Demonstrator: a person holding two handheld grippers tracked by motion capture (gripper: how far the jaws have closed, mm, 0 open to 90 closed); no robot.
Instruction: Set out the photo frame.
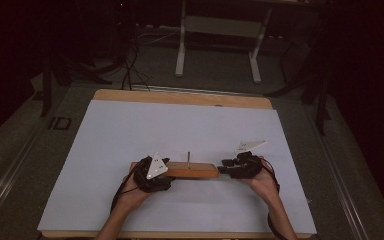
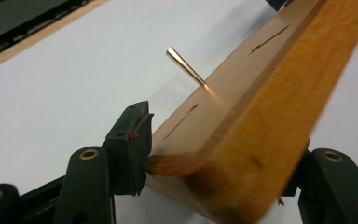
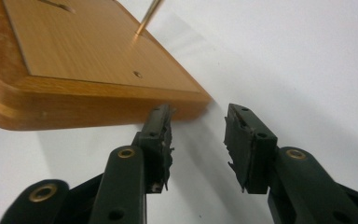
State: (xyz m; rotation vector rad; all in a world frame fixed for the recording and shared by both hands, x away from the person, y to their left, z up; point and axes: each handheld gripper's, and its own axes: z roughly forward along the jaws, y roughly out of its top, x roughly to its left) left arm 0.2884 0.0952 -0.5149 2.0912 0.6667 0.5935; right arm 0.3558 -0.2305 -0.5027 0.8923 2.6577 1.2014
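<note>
Lying lengthwise between both hands, the wooden board (image 1: 192, 170) is resting on the white sheet (image 1: 130, 135), brass pin (image 1: 188, 158) upright; the left gripper (image 2: 214, 154) is clamping its near end (firmly, it seems), while the right gripper (image 3: 198, 140) is gaping empty just beside the opposite end

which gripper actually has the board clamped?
The left gripper: its jaws squeeze the wooden board's end. The right gripper is open beside the other end.
</note>
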